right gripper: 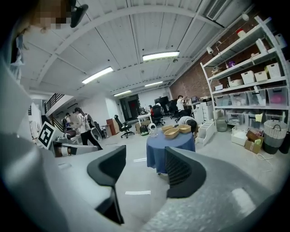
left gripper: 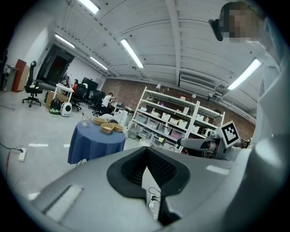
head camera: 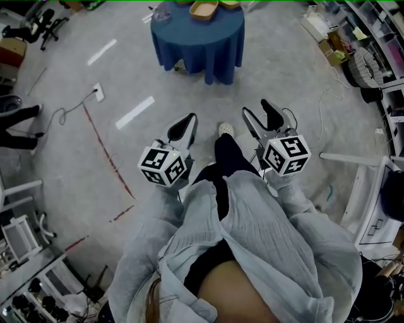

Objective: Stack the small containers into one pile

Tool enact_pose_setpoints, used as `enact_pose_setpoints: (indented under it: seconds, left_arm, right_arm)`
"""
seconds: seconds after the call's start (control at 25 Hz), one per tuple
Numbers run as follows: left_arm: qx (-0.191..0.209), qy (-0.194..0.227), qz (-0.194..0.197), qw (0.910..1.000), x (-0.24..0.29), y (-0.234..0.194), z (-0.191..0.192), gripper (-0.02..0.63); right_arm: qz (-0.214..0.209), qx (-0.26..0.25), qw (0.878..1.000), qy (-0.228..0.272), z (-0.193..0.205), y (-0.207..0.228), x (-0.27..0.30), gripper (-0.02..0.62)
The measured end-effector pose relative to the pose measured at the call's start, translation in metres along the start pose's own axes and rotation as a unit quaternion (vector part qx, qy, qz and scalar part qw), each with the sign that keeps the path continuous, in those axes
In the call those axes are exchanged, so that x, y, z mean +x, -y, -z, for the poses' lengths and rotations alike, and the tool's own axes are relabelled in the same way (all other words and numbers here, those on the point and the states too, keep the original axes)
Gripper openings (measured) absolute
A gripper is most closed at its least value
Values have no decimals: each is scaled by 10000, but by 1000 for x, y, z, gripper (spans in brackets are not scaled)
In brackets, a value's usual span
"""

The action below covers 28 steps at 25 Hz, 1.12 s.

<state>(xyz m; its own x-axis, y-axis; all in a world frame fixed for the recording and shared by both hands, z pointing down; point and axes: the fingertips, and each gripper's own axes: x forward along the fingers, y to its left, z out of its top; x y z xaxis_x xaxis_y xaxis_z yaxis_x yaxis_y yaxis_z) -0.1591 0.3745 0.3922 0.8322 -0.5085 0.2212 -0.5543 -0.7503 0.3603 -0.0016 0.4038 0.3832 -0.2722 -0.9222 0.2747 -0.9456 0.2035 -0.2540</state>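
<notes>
Several shallow tan containers [head camera: 204, 9] sit on a round table with a blue cloth [head camera: 202, 44], well ahead of me across the floor. The left gripper view shows the containers [left gripper: 107, 127] on the table [left gripper: 95, 142] at left centre, and in the right gripper view the containers [right gripper: 171, 132] rest on the table [right gripper: 170, 147] straight ahead. My left gripper [head camera: 188, 121] [left gripper: 146, 152] is shut and empty, its pads meeting at the tip. My right gripper [head camera: 257, 108] [right gripper: 144, 158] is open with nothing between its jaws. Both are held at waist height, far from the table.
A clear glass vessel [head camera: 162, 14] stands on the table's left side. A power strip with a cable [head camera: 98, 91] and red tape lines [head camera: 104, 151] lie on the floor at left. Storage shelves [left gripper: 172, 122] and a white frame [head camera: 353, 164] stand to the right. People stand far back.
</notes>
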Motion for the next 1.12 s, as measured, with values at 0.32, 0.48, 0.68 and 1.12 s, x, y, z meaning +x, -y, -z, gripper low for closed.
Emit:
enact_pose_setpoints:
  seconds: [0.32, 0.48, 0.68, 1.12]
  left_arm:
    - [37, 45, -162, 9999, 46, -38, -31, 14]
    - [129, 113, -255, 9995, 77, -59, -56, 14]
    - [35, 255, -333, 9991, 115, -75, -85, 14]
    - [7, 120, -579, 9983, 170, -109, -100, 14]
  right_arm:
    - [-196, -121, 9997, -57, -30, 32, 60, 258]
    - [-269, -248, 9993, -10, -55, 56, 89, 258]
    - [-336, -243, 9991, -63, -78, 88, 127, 258]
    - [-488, -257, 9983, -195, -99, 131, 182, 257]
